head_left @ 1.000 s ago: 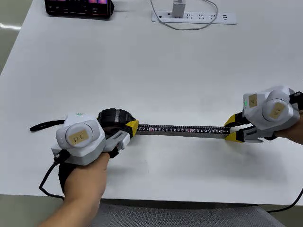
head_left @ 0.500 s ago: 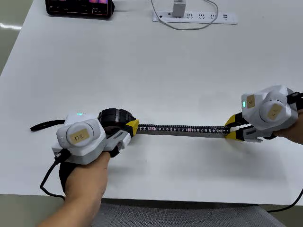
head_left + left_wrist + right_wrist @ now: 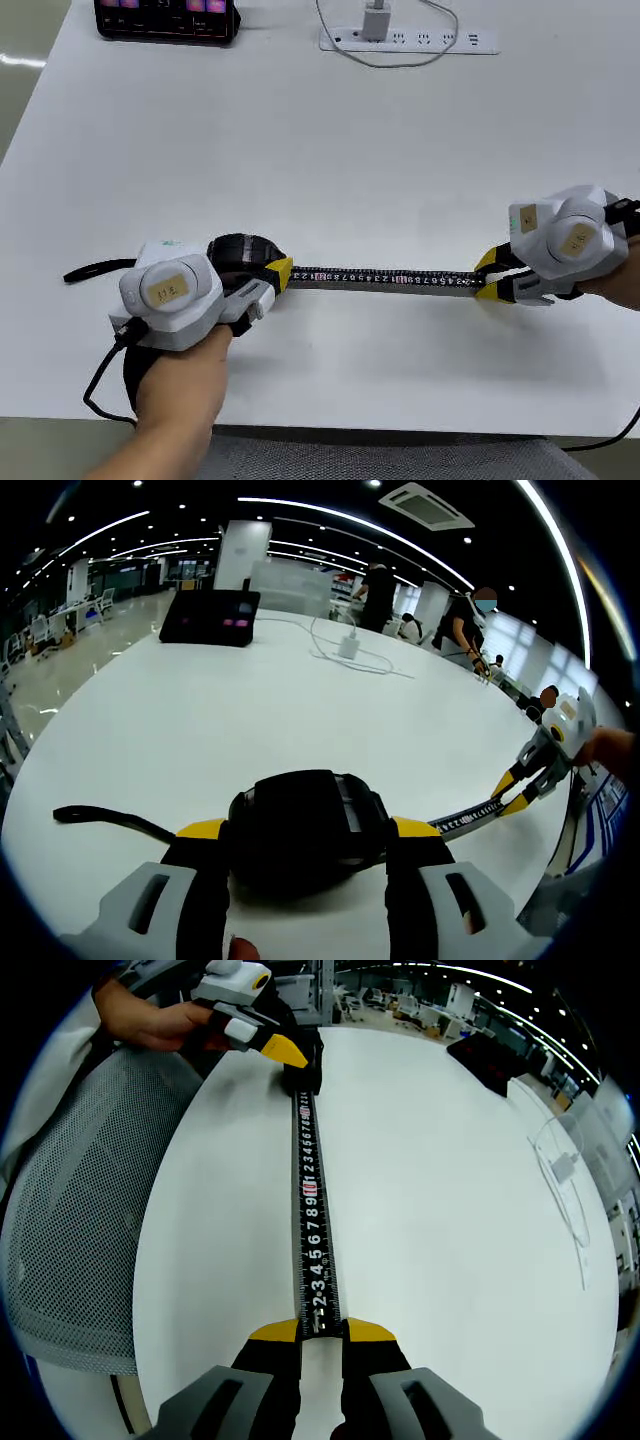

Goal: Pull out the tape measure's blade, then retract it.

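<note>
A black tape measure case (image 3: 243,257) (image 3: 308,820) lies on the white table, and my left gripper (image 3: 268,283) (image 3: 308,832) is shut on it. Its dark blade (image 3: 385,277) (image 3: 313,1228) with white numbers runs out to the right, just above the tabletop. My right gripper (image 3: 487,276) (image 3: 321,1333) is shut on the blade's end. A black wrist strap (image 3: 95,268) (image 3: 110,820) trails left from the case. In the right gripper view the case (image 3: 303,1060) sits at the blade's far end, by the left gripper's yellow tips.
A white power strip (image 3: 410,38) with a plugged charger and cable lies at the table's far edge. A dark device with a lit screen (image 3: 167,17) (image 3: 211,616) stands at the far left. The table's front edge (image 3: 330,425) runs close below the hands. People stand in the background.
The right gripper has moved slightly to the right, drawing out a little more blade. The left gripper and the case have stayed in place.
</note>
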Demonstrator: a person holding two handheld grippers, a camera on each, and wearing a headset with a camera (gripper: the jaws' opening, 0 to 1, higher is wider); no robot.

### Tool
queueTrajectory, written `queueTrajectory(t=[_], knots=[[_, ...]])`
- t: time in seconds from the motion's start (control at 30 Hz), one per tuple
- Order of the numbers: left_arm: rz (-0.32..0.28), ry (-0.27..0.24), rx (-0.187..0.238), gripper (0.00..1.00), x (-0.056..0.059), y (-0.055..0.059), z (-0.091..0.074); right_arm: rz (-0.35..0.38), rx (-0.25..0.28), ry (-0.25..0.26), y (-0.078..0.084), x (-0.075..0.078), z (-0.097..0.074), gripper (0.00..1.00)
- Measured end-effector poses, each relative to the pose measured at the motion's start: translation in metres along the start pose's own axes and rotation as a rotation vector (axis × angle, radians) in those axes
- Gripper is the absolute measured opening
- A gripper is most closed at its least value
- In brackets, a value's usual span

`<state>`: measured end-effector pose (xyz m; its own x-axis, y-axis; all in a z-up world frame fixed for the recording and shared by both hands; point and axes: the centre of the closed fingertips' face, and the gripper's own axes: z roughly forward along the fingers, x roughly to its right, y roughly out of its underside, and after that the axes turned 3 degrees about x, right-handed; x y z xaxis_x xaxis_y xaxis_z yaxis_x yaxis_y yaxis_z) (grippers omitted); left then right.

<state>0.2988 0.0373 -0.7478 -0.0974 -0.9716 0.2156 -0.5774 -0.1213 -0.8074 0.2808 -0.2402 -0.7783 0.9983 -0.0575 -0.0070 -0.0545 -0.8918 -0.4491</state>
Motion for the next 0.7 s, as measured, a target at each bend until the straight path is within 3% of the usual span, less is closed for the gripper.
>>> queueTrajectory(t=[0.7], knots=[[0.002, 0.006, -0.023, 0.56, -0.0004, 0.0011, -0.0013, 0.014, -0.015, -0.006, -0.0008, 0.0006, 0.0004, 0.1]])
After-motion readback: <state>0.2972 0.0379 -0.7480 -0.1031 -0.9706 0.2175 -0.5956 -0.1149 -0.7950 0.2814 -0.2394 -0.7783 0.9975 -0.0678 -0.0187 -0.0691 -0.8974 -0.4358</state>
